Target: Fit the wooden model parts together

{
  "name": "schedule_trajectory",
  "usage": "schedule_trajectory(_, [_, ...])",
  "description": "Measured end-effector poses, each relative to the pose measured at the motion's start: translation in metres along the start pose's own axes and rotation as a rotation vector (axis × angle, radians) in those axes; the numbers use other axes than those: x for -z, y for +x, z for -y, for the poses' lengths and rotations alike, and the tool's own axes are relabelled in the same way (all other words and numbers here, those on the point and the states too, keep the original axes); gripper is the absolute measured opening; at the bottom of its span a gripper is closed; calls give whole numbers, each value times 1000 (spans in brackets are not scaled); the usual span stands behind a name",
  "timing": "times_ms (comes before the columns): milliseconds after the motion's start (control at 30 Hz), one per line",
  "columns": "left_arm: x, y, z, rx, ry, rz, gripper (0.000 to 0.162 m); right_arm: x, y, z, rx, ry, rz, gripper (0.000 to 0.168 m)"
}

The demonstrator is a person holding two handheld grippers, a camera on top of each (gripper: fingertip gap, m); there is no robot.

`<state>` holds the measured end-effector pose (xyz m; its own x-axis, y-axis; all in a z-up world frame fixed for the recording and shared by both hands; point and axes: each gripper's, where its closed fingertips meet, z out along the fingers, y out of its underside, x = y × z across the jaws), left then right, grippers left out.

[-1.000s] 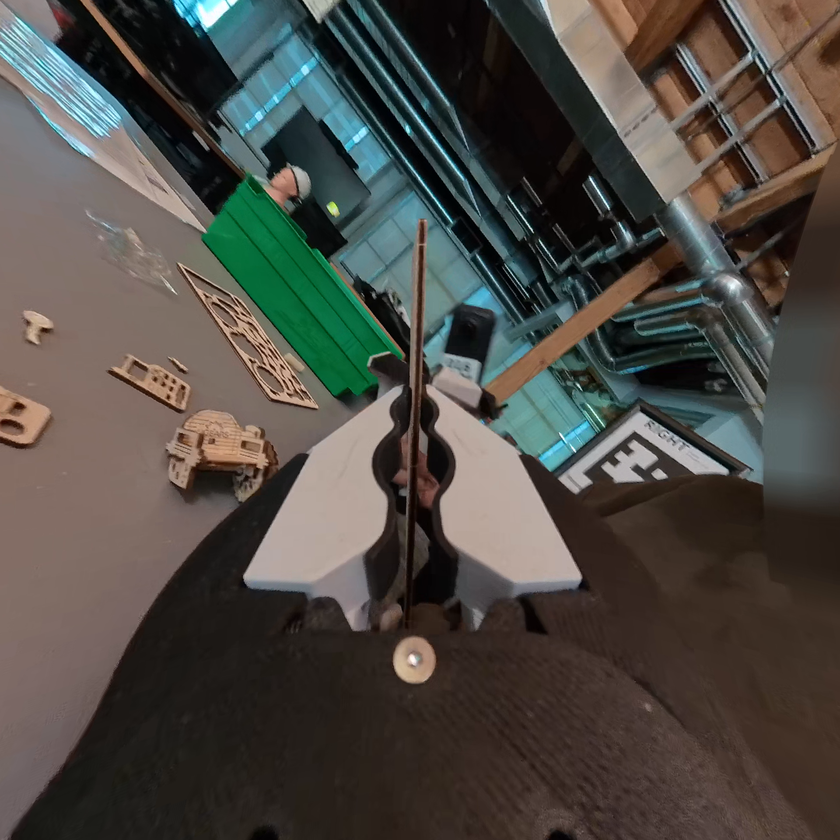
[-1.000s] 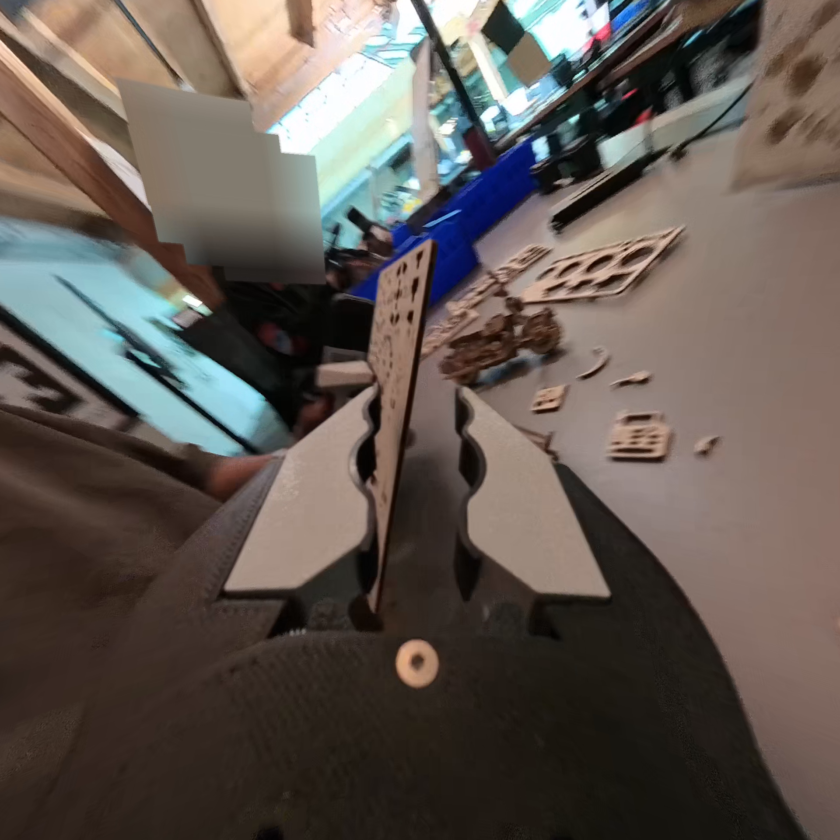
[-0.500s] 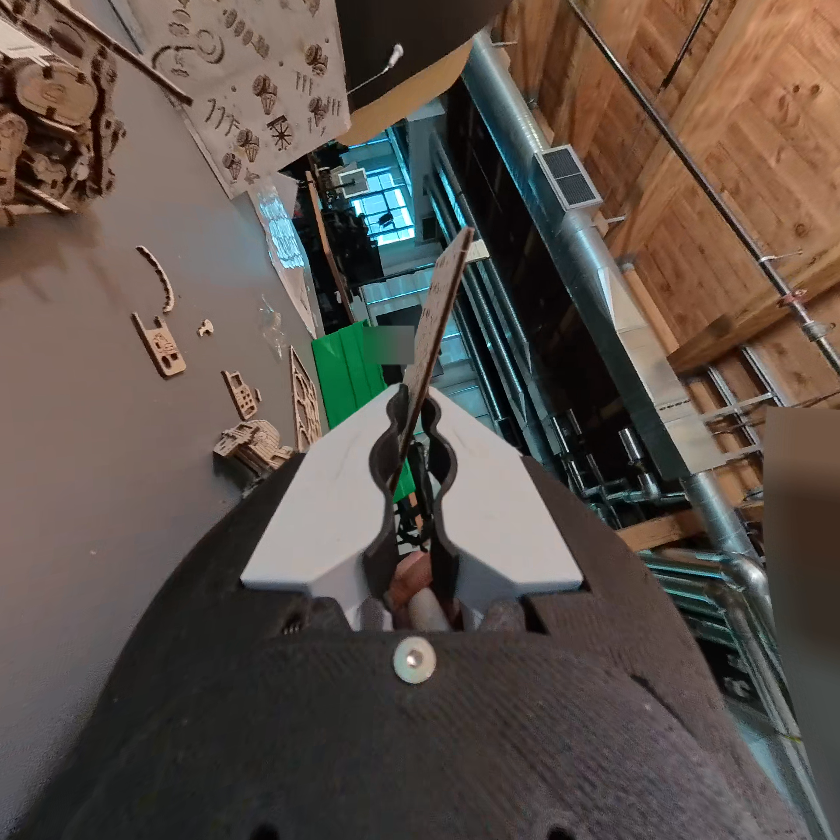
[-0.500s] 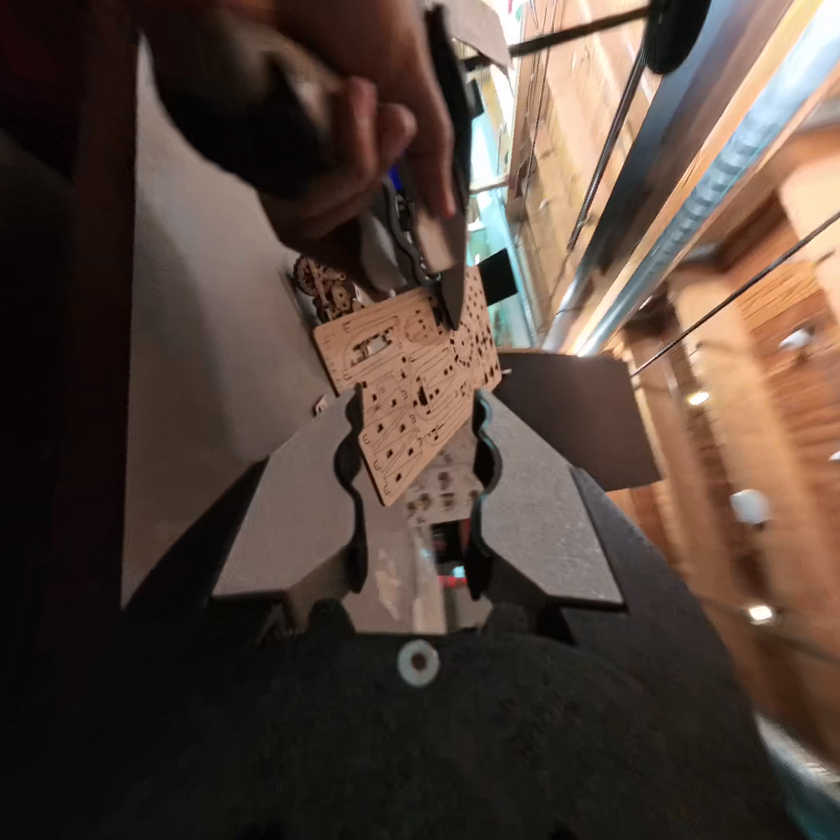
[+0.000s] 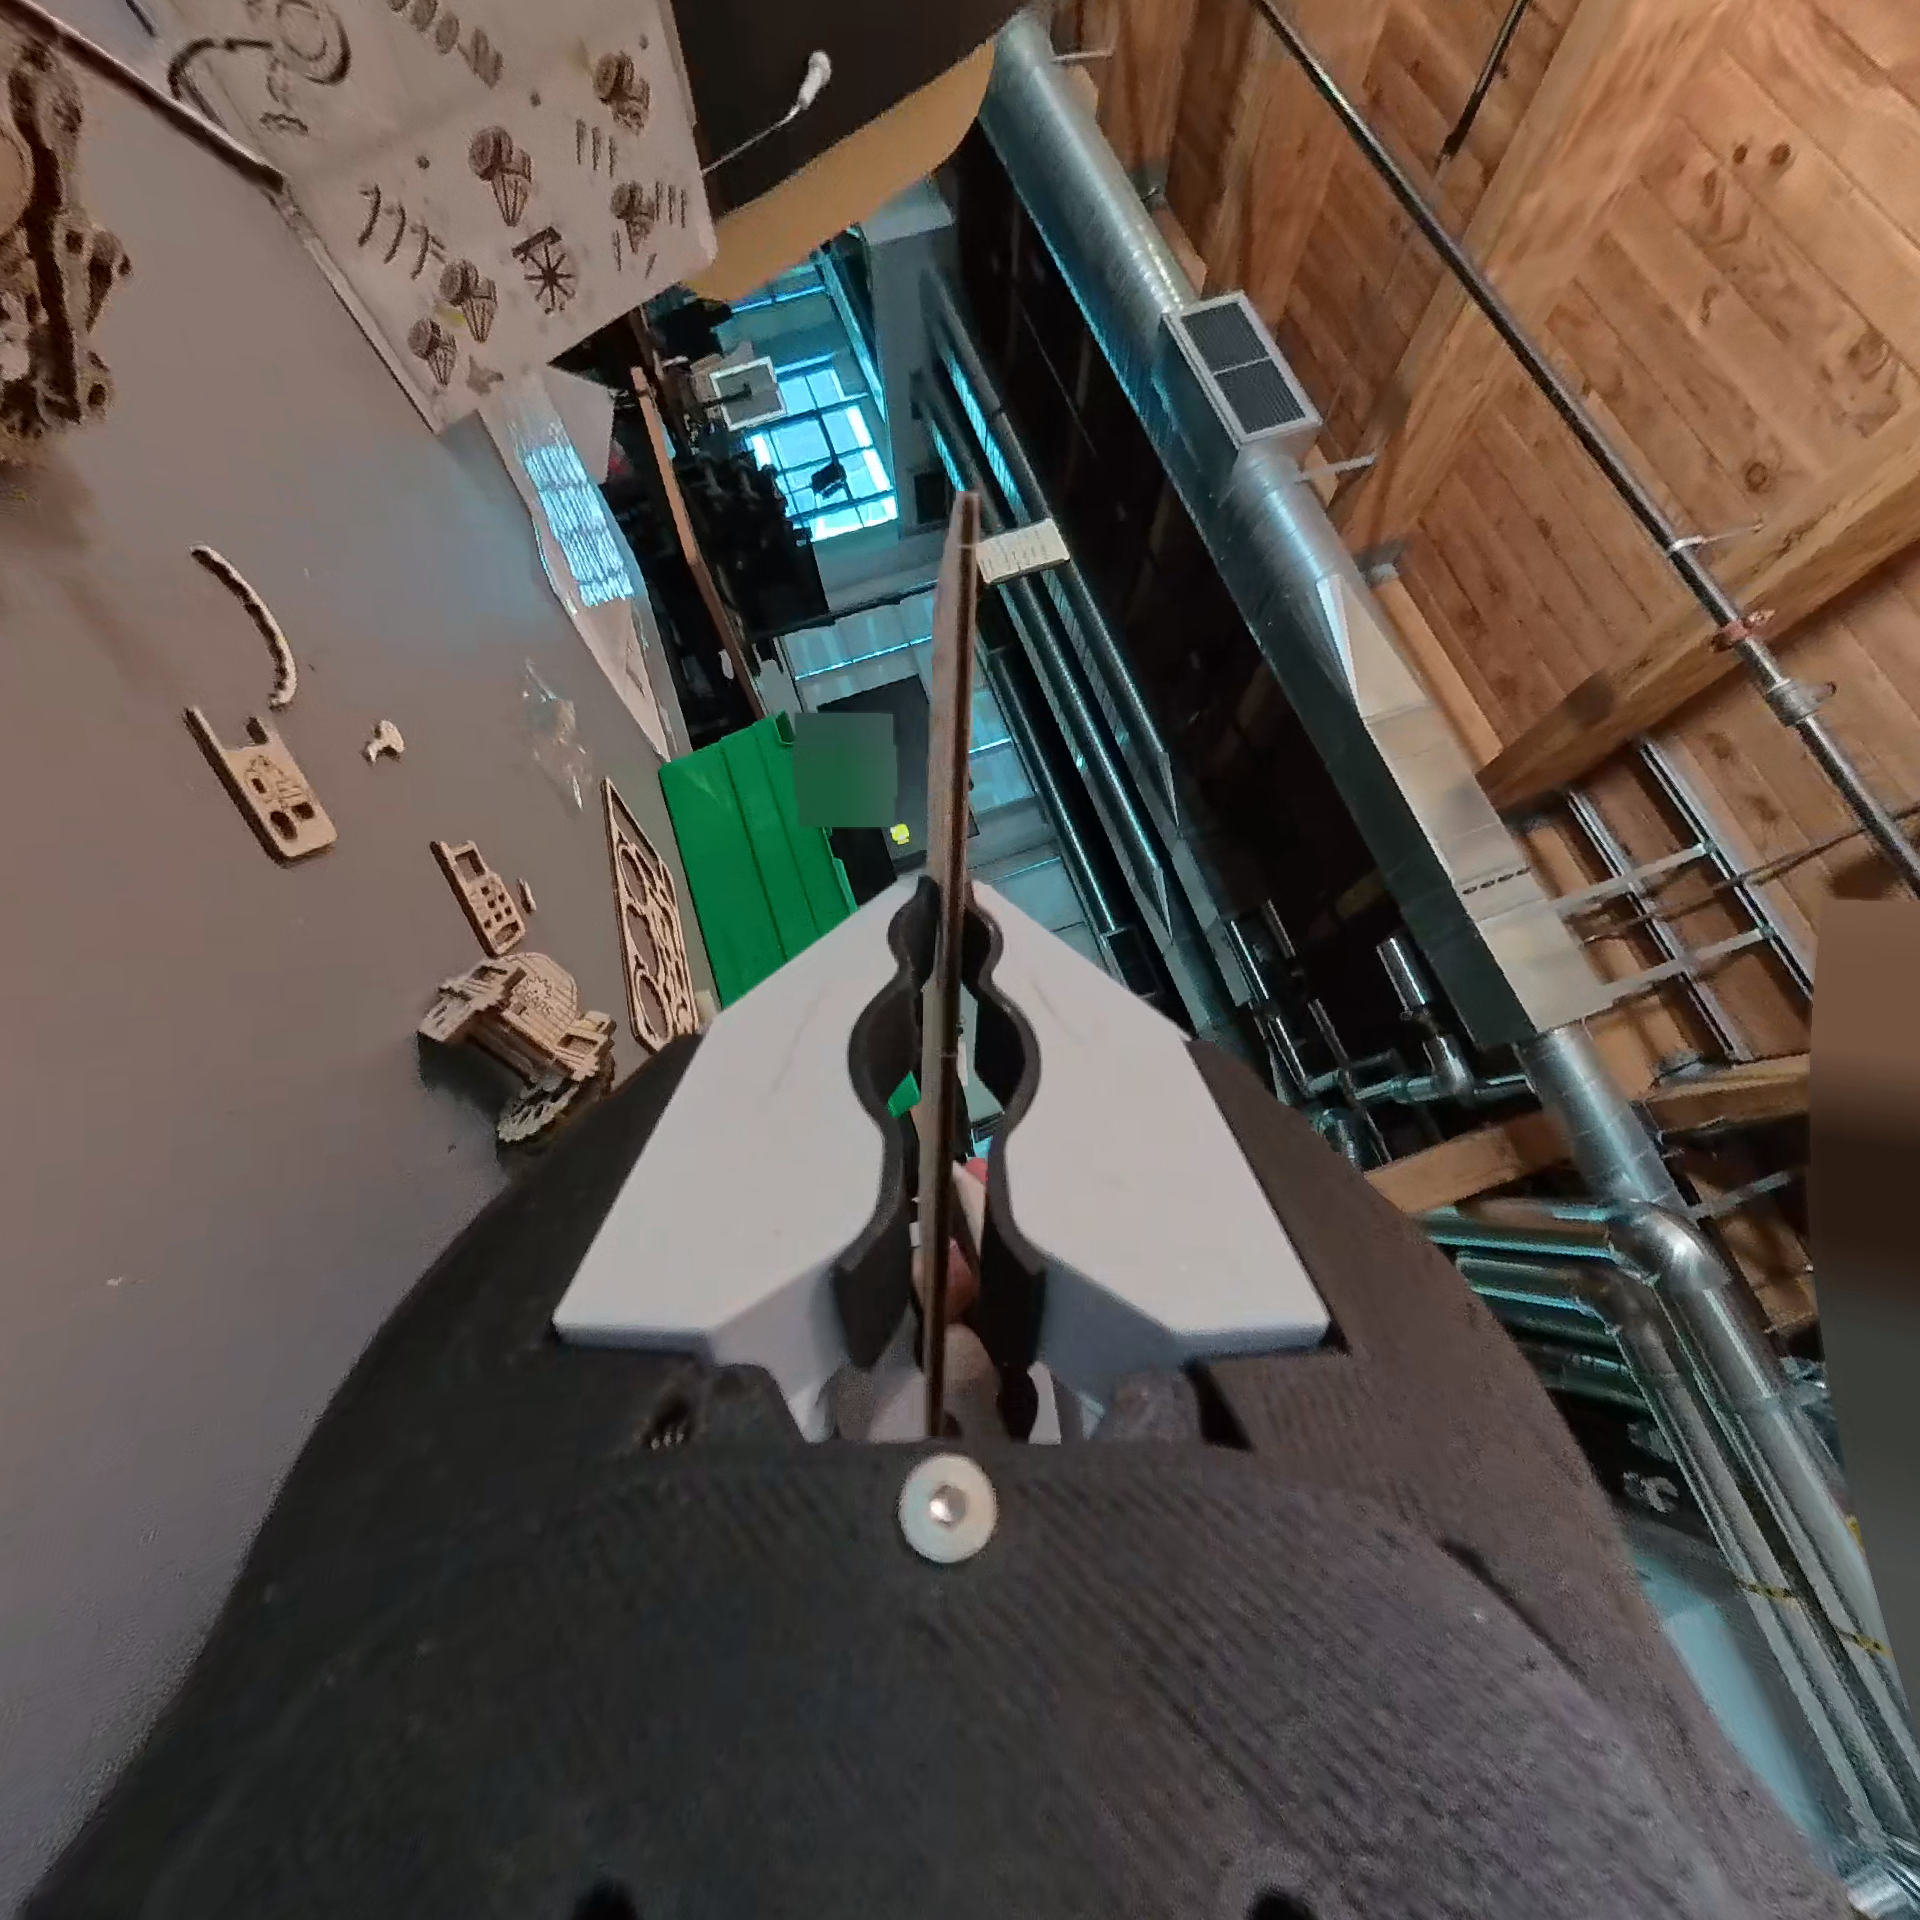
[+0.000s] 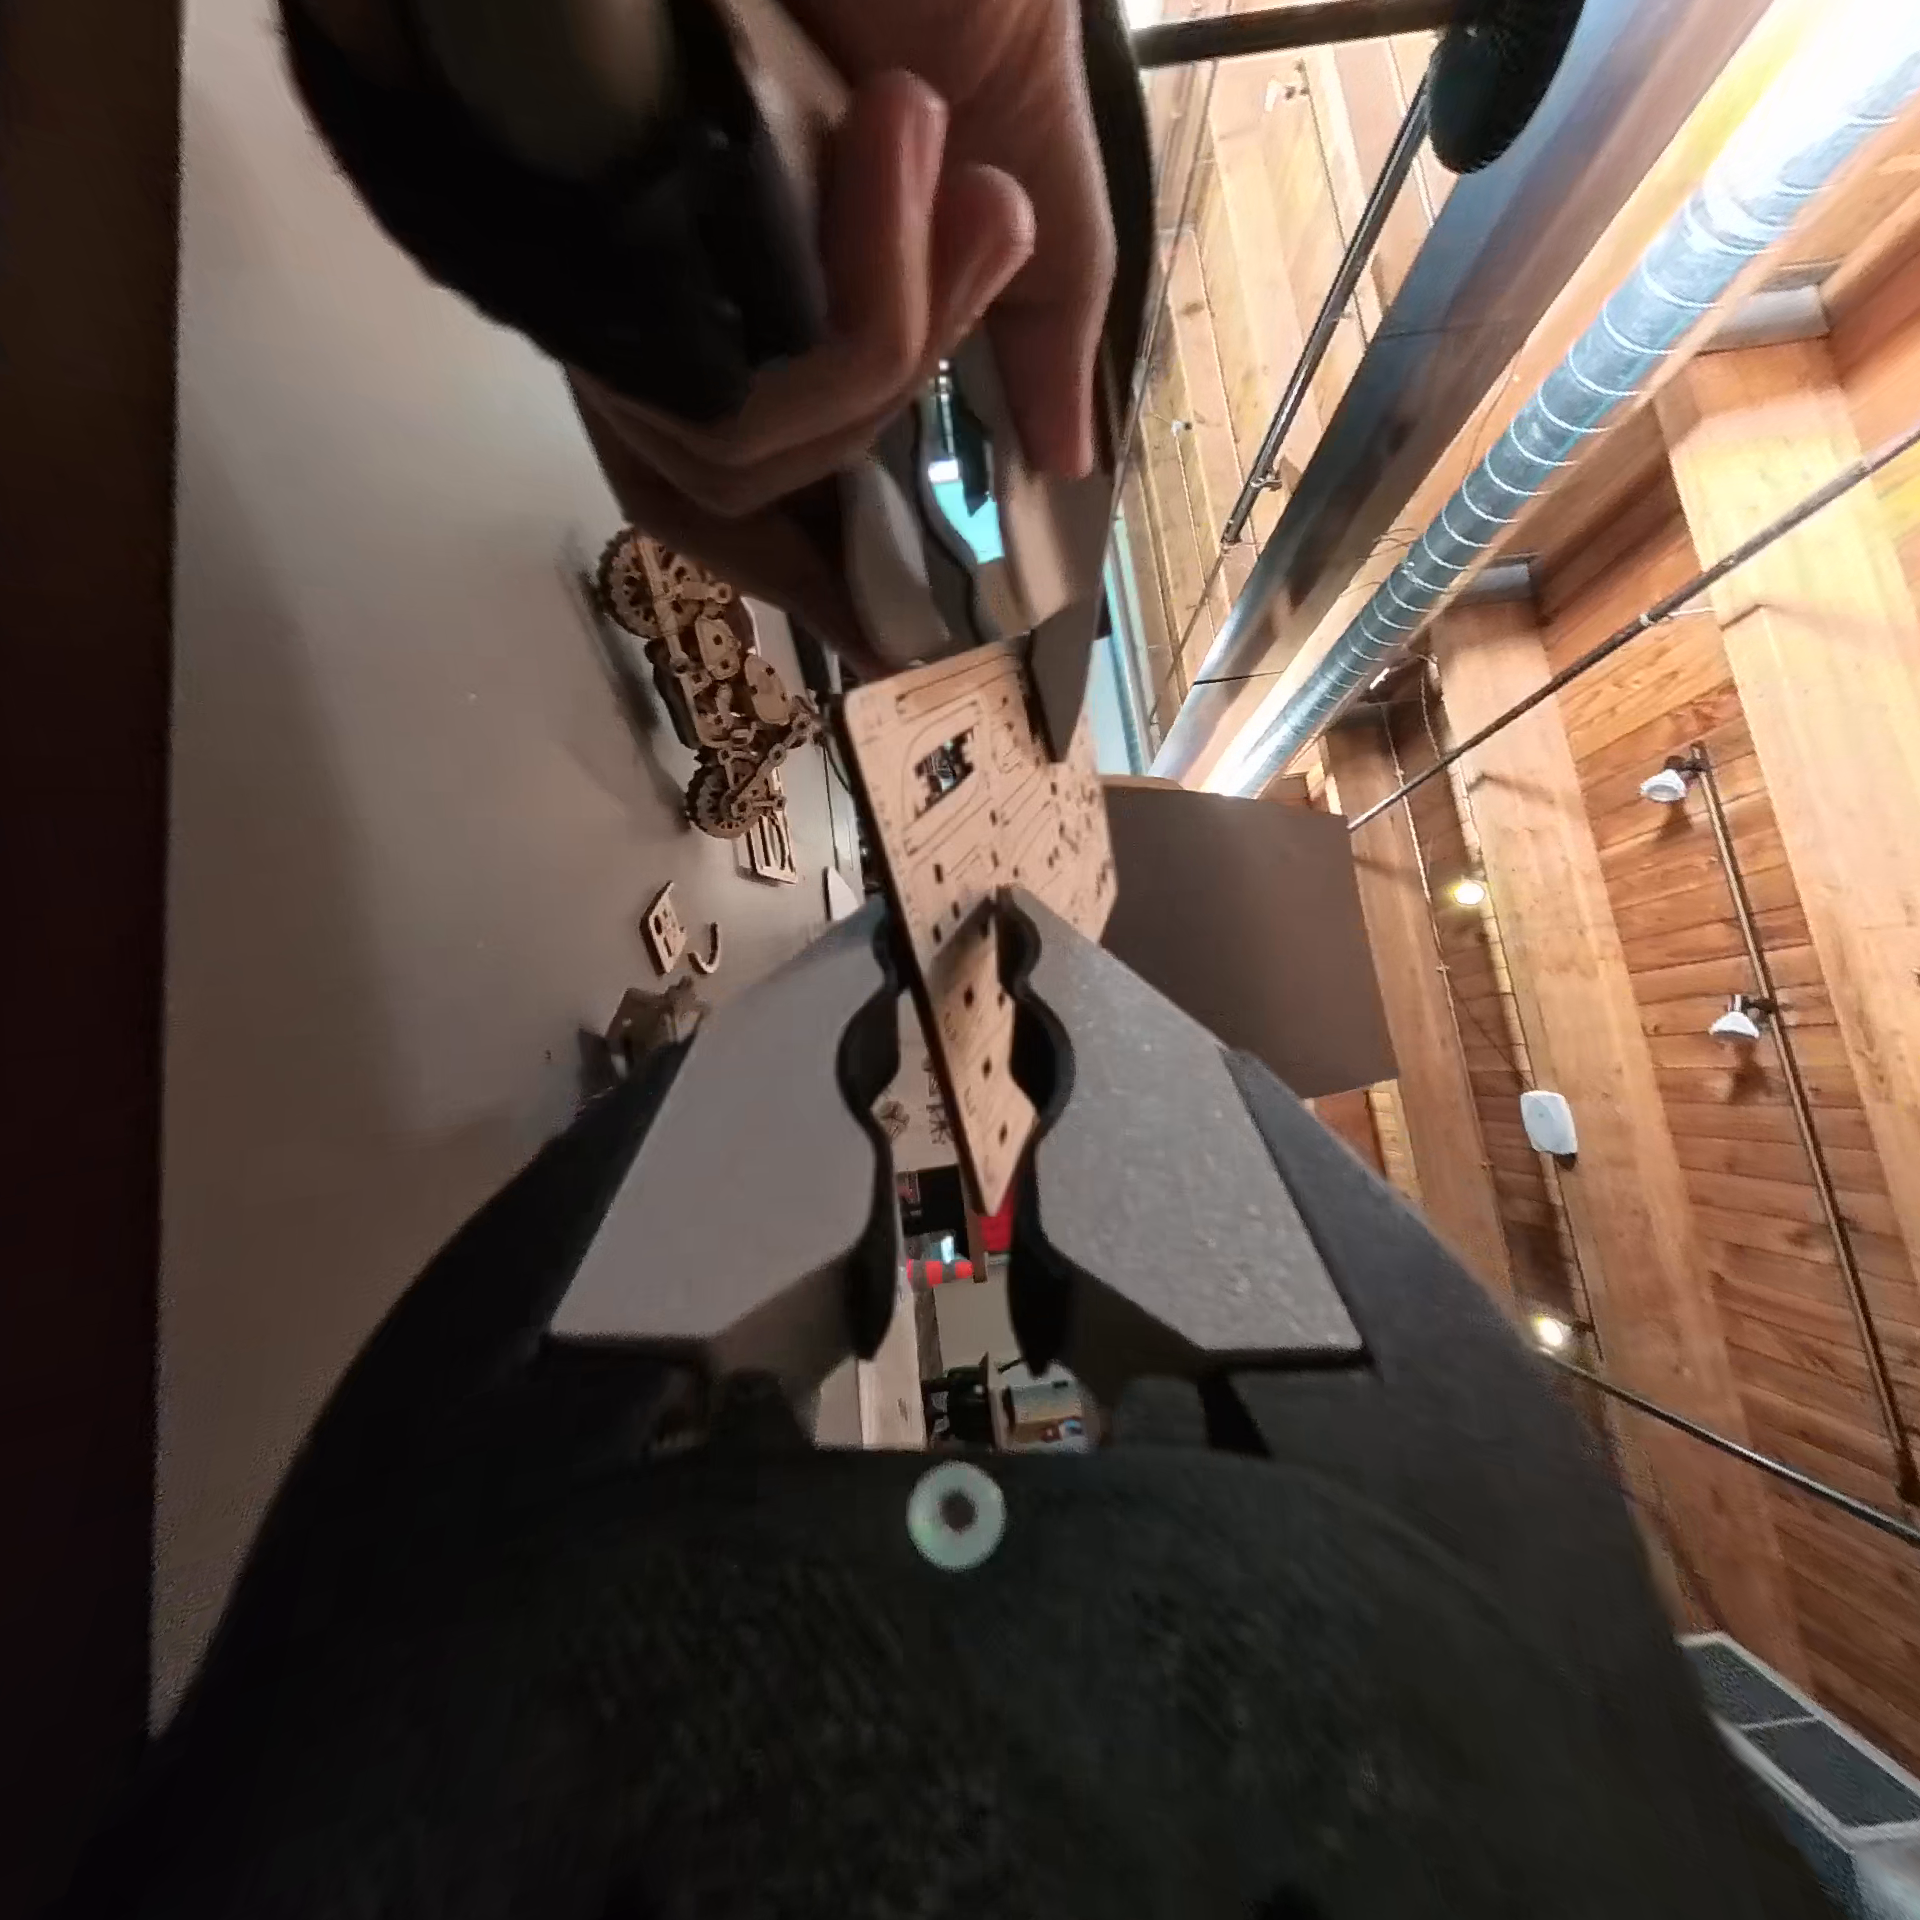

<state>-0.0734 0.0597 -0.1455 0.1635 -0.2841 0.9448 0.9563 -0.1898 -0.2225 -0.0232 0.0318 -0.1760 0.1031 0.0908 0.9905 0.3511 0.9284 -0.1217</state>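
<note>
Here the left gripper (image 5: 951, 935) was clamped tight on the wooden sheet (image 5: 954, 790), seen edge-on btwn its jaws. The right gripper (image 6: 951, 940) had its jaws nearly closed round the sheet's lower end (image 6: 977, 1049); whether they pinched it I couldn't tell. Sheet held in air above the grey table (image 5: 208, 1039) w/ loose parts.

A thin laser-cut wooden sheet (image 6: 977, 831), pierced with cutouts, is held edge-up above the table.
</note>
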Motion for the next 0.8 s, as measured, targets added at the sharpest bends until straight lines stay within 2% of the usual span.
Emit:
schedule_trajectory(33, [0, 0, 1, -9, -3, -7, 0, 0, 2, -1, -7, -1, -10, 12])
schedule_trajectory(100, [-2, 4, -1, -41, -40, -57, 18, 0, 12, -6, -50, -28, -48, 1])
schedule_trajectory(133, [-3, 9, -1, -59, -49, -100, 26, 0, 16, -10, -115, -38, -48, 1])
schedule_trajectory(167, [-4, 15, -1, -85, -58, -144, 41, 1, 23, -13, -218, -40, -49, 1])
schedule_trajectory(233, [-5, 15, 0, -159, -76, -160, 58, 3, 39, -22, -490, -37, -53, 1])
schedule_trajectory(333, [-3, 9, 7, -300, -35, -135, 65, 9, 62, -30, -1009, 53, 9, 1])
schedule_trajectory(433, [-4, 8, -1, -321, -77, -171, 63, 18, 79, -26, -1646, 286, 175, 3])
schedule_trajectory(500, [-3, 11, -4, -271, -84, -213, 52, 18, 77, -43, -1977, 331, 208, 6])
schedule_trajectory(533, [-2, 14, -4, -257, -82, -242, 40, 17, 73, -49, -2089, 343, 224, 6])
schedule_trajectory(600, [3, 27, -8, -245, -101, -354, 3, 14, 63, -58, -2255, 352, 251, 1])
schedule_trajectory(667, [2, 22, -6, -232, -101, -319, 16, 11, 58, -65, -2342, 351, 233, 1])
schedule_trajectory(800, [7, 18, 7, -261, -38, -290, 35, 7, 53, -72, -2356, 326, 190, 1])
